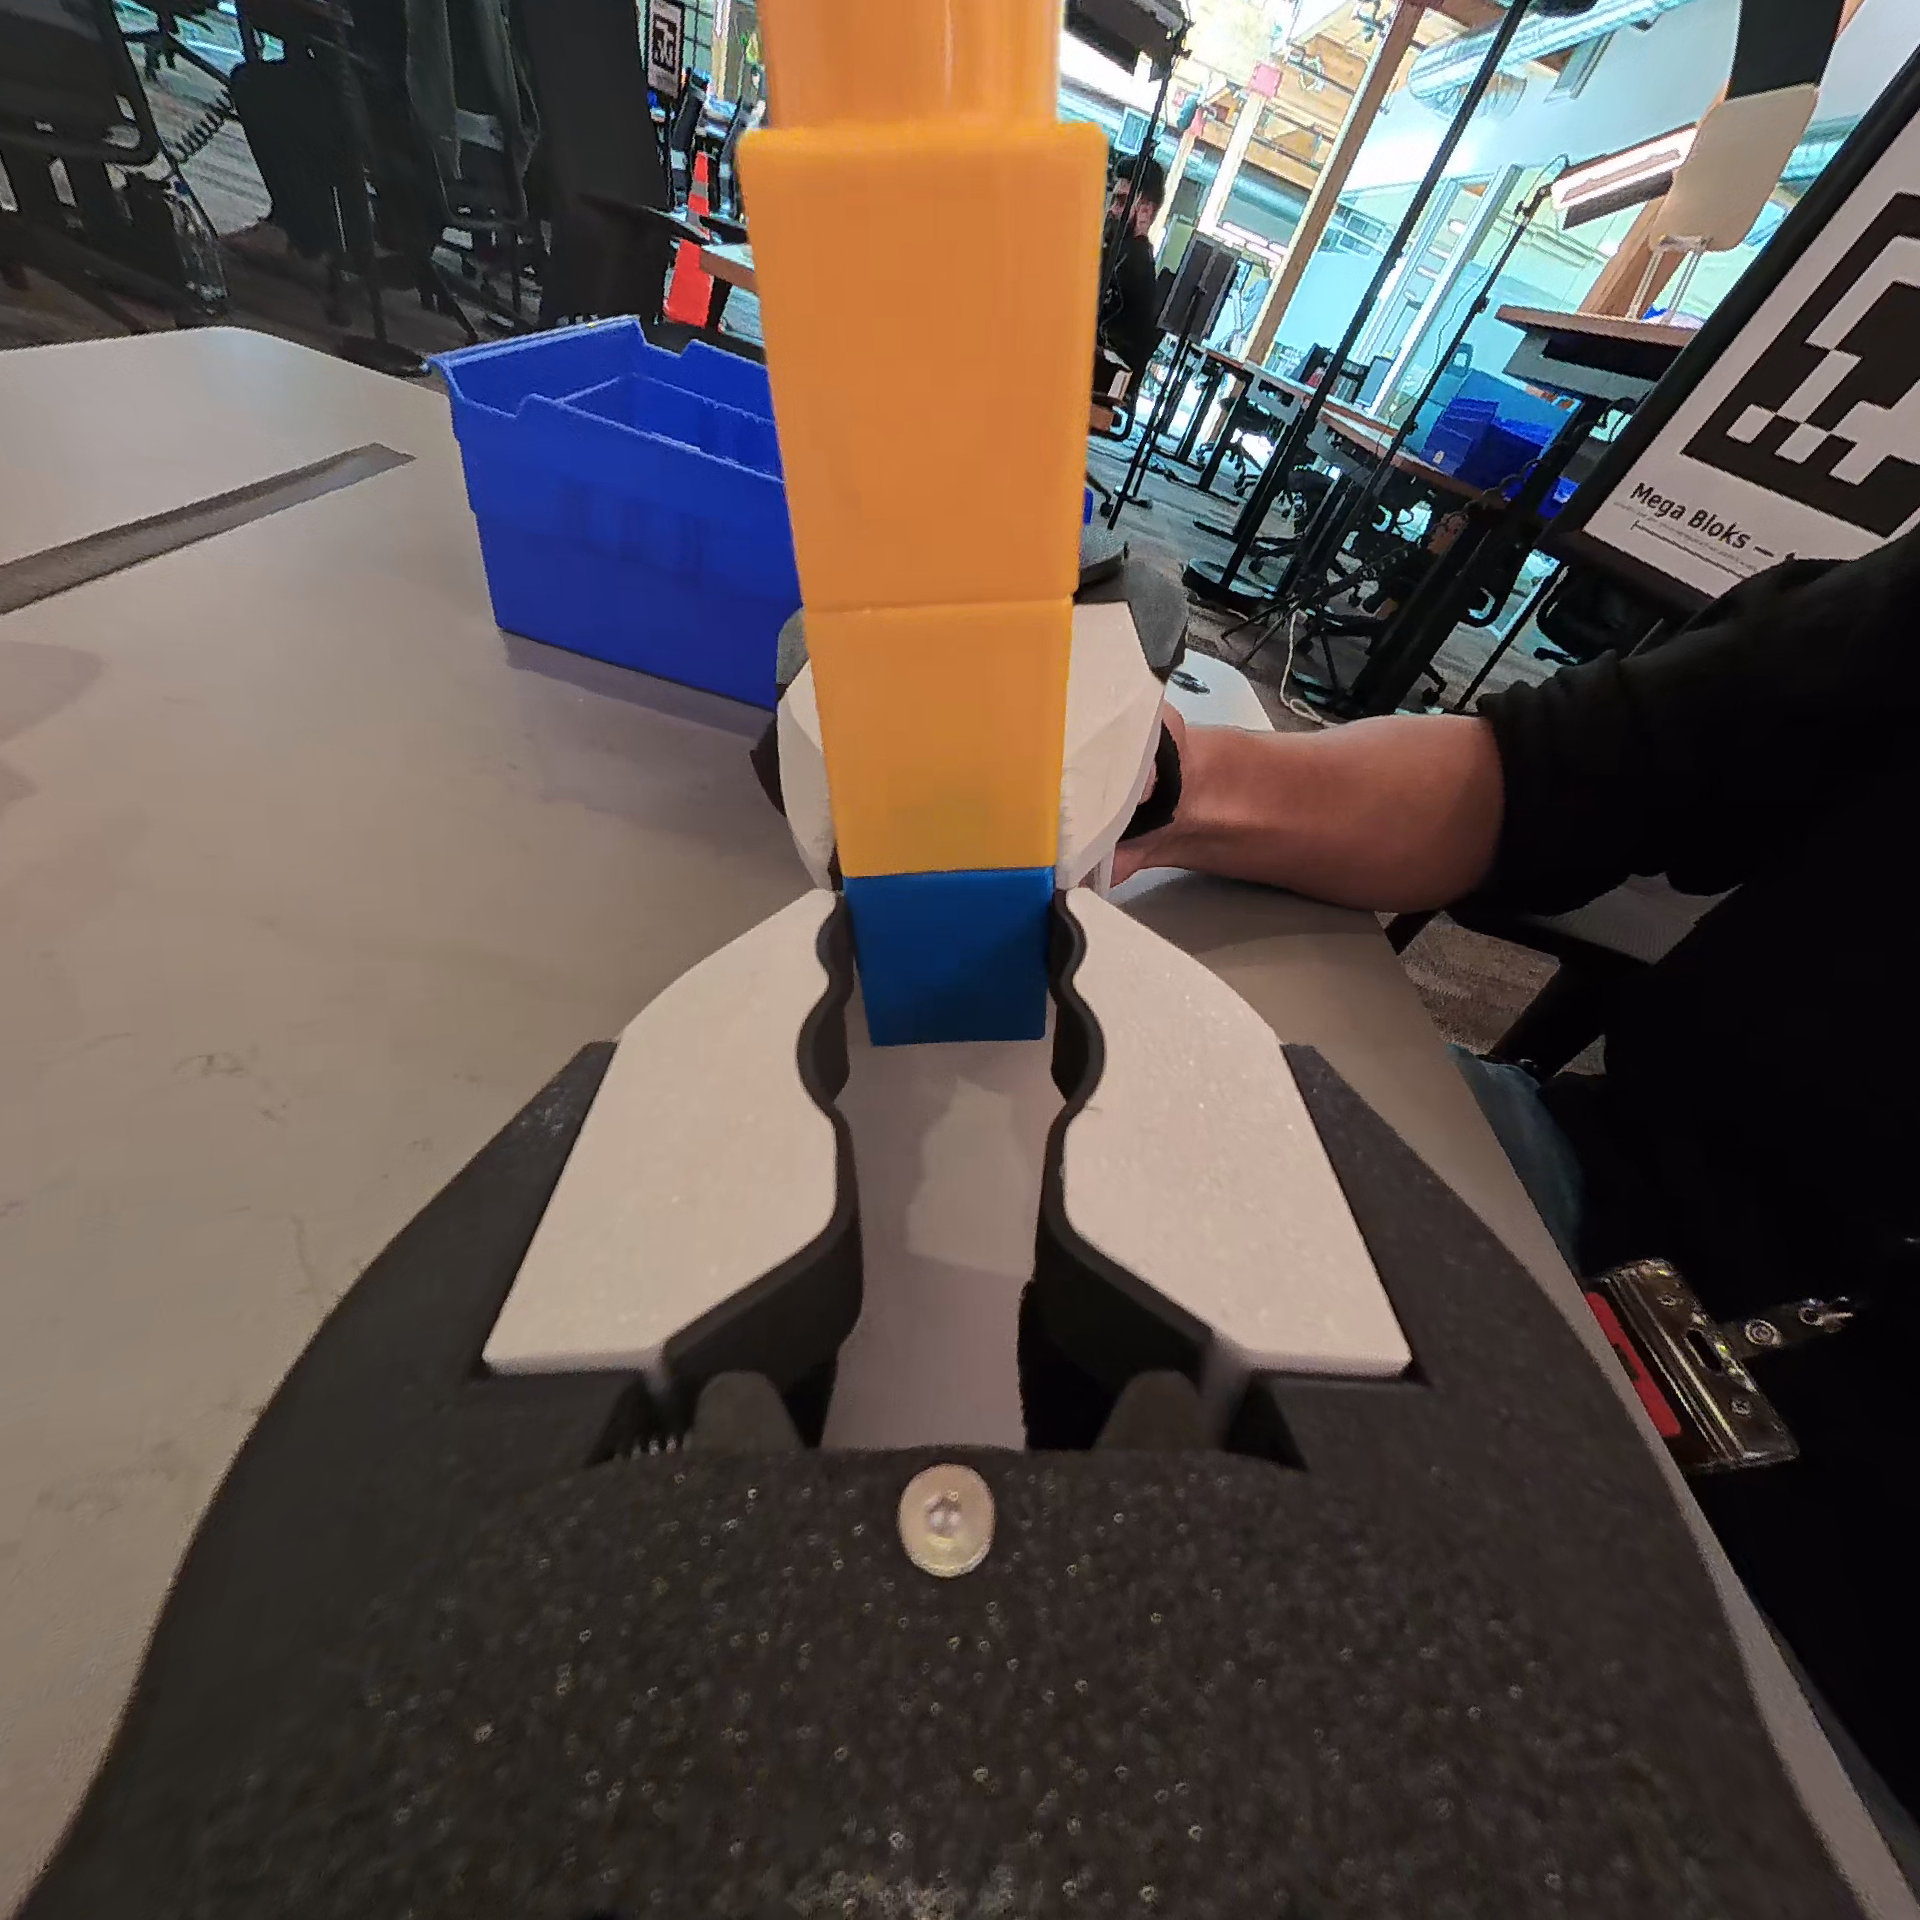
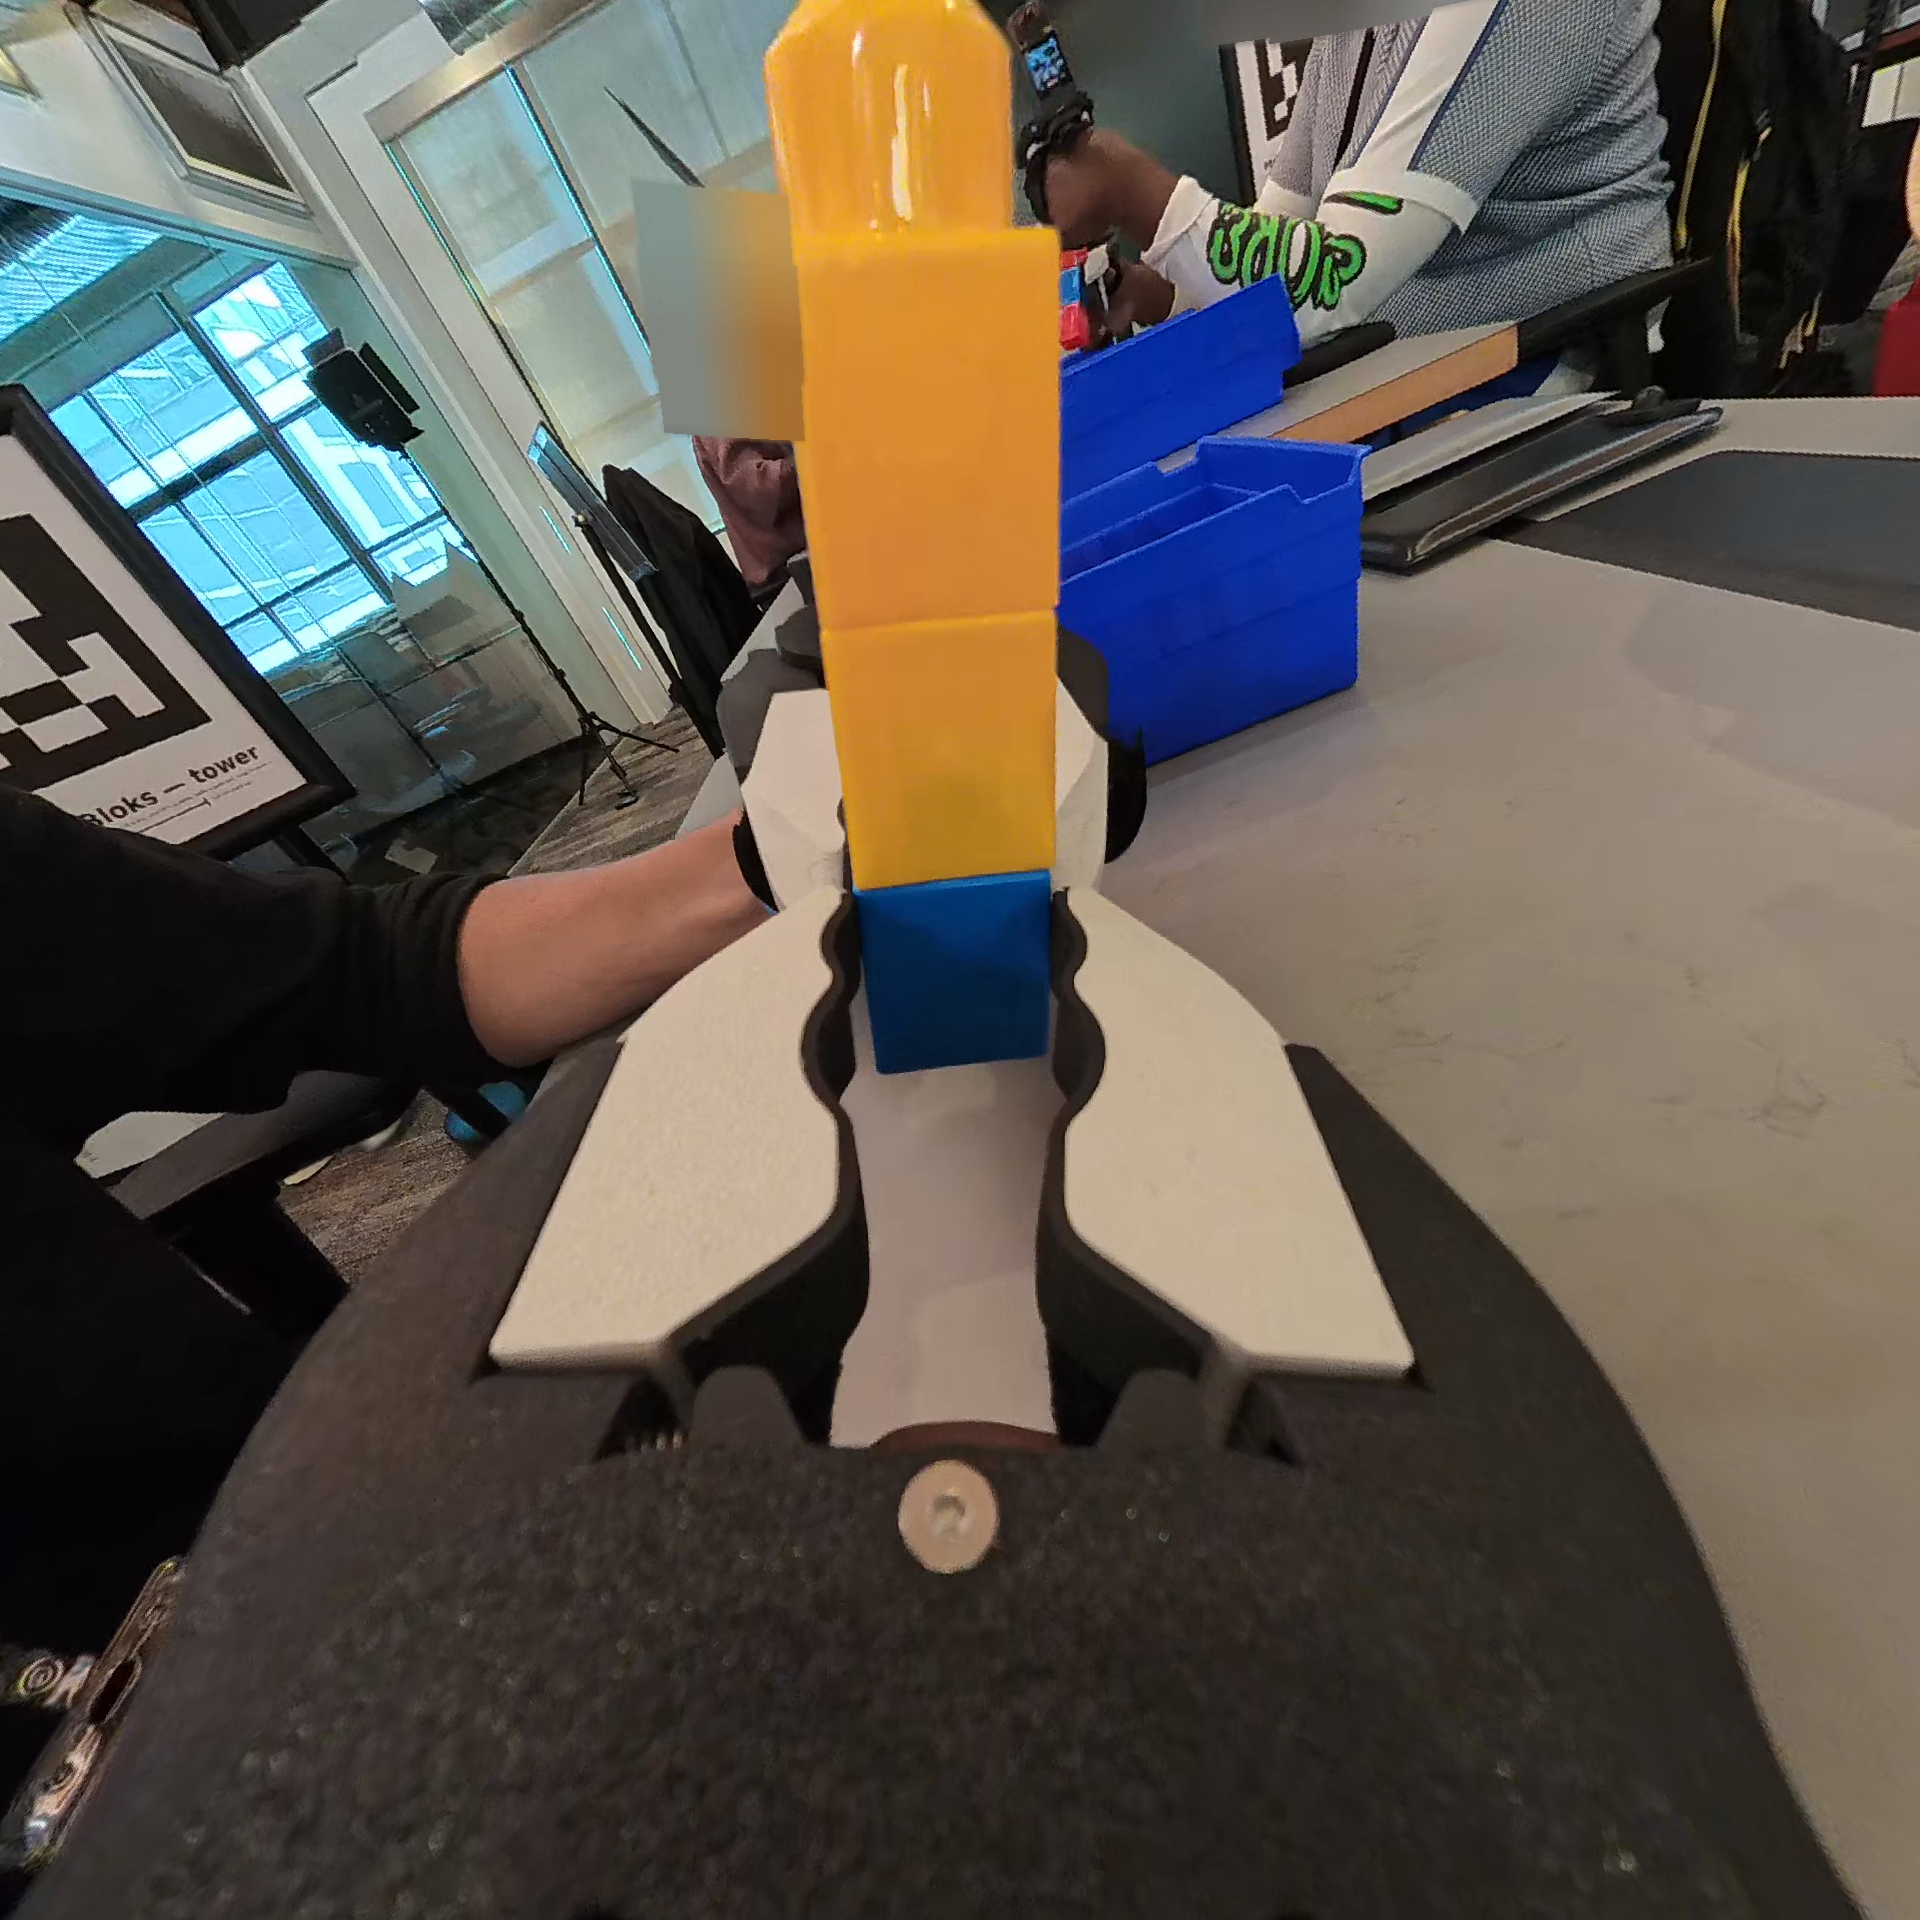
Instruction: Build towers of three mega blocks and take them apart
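Note:
A tower of three blocks stands upright on the grey table [image 1: 312, 935]: a blue block [image 1: 948, 961] at the bottom, an orange block [image 1: 945, 738] on it, and a taller orange block [image 1: 925, 364] on top. My left gripper [image 1: 945, 914] is shut on the blue block, its fingertips pressing on the block's two sides. My right gripper [image 2: 954, 925] is shut on the same blue block [image 2: 956, 977] from the opposite side. Each gripper shows behind the tower in the other's view: the right one [image 1: 1112, 748] and the left one [image 2: 790, 790].
A blue bin [image 1: 623, 520] stands on the table behind the tower; it also shows in the right wrist view [image 2: 1216, 623]. A forearm [image 1: 1330, 810] rests at the table's edge. A marker sign [image 1: 1787, 416] stands off the table. A person [image 2: 1455, 156] sits at another table. My left and right fingertips are right by each other.

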`<state>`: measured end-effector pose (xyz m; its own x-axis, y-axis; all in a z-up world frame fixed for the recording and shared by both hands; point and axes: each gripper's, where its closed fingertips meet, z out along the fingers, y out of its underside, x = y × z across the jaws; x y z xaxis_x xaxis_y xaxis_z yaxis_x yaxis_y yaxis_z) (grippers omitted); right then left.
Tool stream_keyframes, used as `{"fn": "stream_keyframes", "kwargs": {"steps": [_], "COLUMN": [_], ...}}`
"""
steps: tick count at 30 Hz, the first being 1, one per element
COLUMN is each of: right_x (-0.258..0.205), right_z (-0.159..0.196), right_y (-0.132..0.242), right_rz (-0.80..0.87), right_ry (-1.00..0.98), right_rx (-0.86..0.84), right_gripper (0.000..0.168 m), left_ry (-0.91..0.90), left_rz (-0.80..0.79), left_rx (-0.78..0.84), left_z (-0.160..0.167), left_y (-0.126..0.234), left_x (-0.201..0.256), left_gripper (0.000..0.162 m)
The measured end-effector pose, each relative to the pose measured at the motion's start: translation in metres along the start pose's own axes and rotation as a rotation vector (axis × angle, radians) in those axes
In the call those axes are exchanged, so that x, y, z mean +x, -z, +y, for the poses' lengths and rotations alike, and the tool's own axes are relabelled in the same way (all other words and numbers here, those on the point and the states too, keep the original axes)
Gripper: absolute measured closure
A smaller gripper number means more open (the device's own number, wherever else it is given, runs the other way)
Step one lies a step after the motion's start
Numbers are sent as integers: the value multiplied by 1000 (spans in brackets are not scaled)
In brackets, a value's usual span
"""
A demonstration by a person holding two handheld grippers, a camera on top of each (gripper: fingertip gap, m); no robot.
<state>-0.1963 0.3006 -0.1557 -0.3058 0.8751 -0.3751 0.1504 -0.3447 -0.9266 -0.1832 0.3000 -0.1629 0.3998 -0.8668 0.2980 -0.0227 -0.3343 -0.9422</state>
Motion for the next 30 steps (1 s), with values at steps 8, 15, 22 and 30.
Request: {"fn": "stream_keyframes", "kwargs": {"steps": [8,15,22,30], "right_x": [3,-12,-28,-28], "right_z": [-20,-51,-63,-70], "right_y": [4,13,2,14], "right_rz": [27,36,5,125], "right_ry": [-6,41,102,151], "right_rx": [9,-23,-128,-51], "right_gripper": [120,117,129,132], "left_ry": [1,-30,-21,-29], "left_rz": [17,23,88,46], "left_rx": [48,7,-14,50], "left_z": [-8,-3,2,-8], "left_y": [6,1,0,3], "left_x": [4,11,22,18], "left_gripper": [127,127,127,127]}}
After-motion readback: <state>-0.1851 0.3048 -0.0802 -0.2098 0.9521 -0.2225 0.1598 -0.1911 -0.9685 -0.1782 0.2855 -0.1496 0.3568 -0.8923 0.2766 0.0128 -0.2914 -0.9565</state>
